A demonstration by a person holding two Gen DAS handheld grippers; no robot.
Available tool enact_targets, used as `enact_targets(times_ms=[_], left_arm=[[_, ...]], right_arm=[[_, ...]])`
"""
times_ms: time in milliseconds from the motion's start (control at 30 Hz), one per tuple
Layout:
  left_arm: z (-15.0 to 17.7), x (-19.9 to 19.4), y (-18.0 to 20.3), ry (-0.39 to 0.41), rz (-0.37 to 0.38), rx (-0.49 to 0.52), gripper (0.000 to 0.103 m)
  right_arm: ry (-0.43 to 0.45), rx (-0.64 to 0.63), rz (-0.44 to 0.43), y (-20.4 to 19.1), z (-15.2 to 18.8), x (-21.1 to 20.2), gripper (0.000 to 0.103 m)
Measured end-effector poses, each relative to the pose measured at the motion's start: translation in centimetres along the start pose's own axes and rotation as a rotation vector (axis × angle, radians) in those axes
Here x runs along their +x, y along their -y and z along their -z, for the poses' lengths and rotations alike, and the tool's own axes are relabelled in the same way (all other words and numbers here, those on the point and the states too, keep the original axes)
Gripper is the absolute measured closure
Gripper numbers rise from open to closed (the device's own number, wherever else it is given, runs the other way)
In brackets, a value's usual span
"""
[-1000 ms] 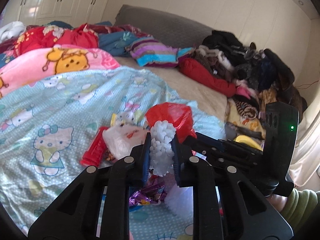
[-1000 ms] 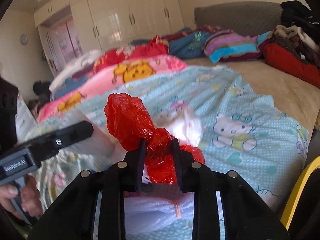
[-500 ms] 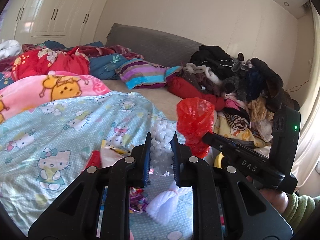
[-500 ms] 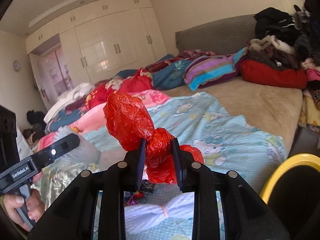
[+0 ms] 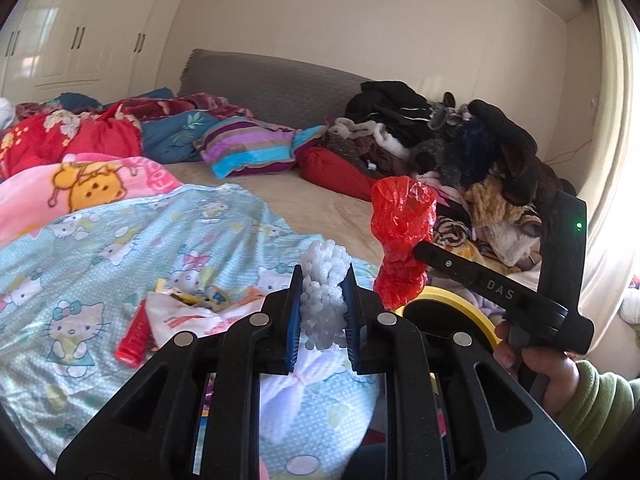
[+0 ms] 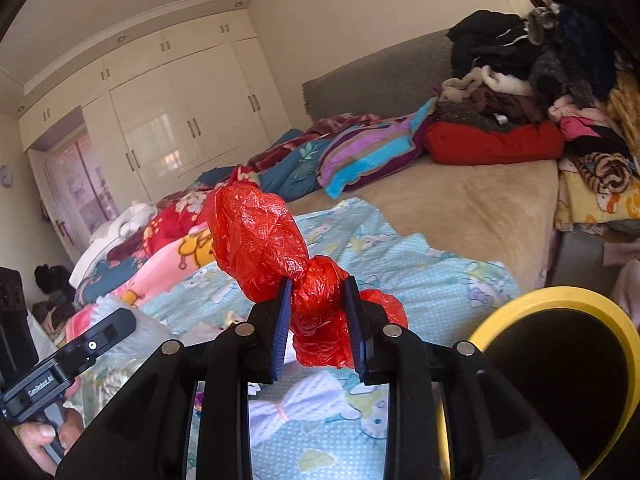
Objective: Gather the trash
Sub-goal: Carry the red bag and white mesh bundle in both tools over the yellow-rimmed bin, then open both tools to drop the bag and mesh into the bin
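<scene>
My left gripper (image 5: 322,300) is shut on a white foam net sleeve (image 5: 324,280), held above the bed. My right gripper (image 6: 319,308) is shut on a crumpled red plastic bag (image 6: 260,240); the bag also shows in the left wrist view (image 5: 402,216), up and right of the foam. A yellow-rimmed black bin (image 6: 560,360) stands at the bed's edge, just right of the right gripper; its rim shows in the left wrist view (image 5: 452,300). A red tube (image 5: 134,336), a white wrapper (image 5: 180,316) and a tied white foam piece (image 6: 296,404) lie on the Hello Kitty sheet (image 5: 100,264).
A pile of clothes (image 5: 460,148) fills the bed's right side. Folded blankets and a striped pillow (image 5: 248,148) lie toward the grey headboard (image 5: 272,80). Bare beige mattress (image 6: 480,208) is in between. White wardrobes (image 6: 180,120) line the far wall.
Both grippers have lifted and swung right with their loads. The red bag moved right and up, and the yellow bin has come into view beside it.
</scene>
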State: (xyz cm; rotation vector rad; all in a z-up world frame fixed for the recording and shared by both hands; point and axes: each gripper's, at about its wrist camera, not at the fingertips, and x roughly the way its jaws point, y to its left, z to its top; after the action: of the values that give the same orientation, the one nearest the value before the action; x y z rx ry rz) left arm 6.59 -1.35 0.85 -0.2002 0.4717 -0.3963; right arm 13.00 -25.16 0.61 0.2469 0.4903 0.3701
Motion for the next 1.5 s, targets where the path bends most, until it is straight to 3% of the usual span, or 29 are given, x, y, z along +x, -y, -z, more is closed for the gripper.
enact_targets(times_ms=[367, 933, 1500], left_arm=[[0.3, 1.5, 3.6, -0.026, 0.079, 0.033, 0.091], [1.3, 6.1, 10.7, -0.078, 0.202, 0.102, 0.091], [3.2, 10.9, 14.8, -0.157, 0.244, 0.153, 0.090]], right_arm=[[-0.007, 0.025, 0.120, 4.2, 0.1, -3.7, 0.078], [0.002, 0.171, 0.251, 12.3, 2.3, -7.9, 0.078], [-0.017, 0.270, 0.332, 16.9, 4.2, -9.0, 0.077]])
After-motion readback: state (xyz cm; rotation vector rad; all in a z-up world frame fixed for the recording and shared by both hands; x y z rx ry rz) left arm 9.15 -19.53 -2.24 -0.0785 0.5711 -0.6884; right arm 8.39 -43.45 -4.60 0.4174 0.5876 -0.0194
